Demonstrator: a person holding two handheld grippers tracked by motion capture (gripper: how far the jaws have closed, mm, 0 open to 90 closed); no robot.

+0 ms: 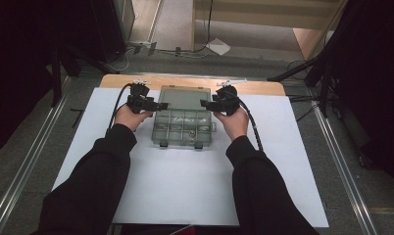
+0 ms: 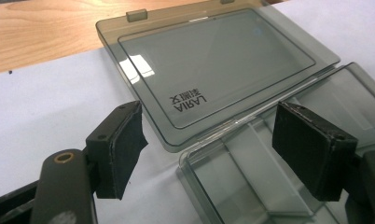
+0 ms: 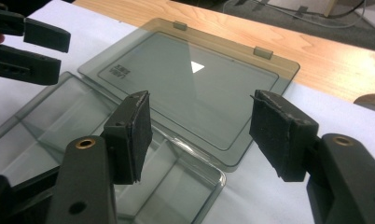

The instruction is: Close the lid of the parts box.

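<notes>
Box: clear compartment box (image 1: 184, 128) is lying open at frame centre on the white sheet (image 1: 185, 191), smoked lid (image 1: 183, 98) lying flat behind it | Left gripper (image 1: 158, 105): jaws standing spread, pinching nothing, hovering at the box's left edge | Right gripper (image 1: 205, 104): jaws standing spread, empty, hovering at its right edge

open box (image 1: 184, 128) on sheet (image 1: 185, 186), lid (image 1: 184, 98) lying flat behind it.
</notes>
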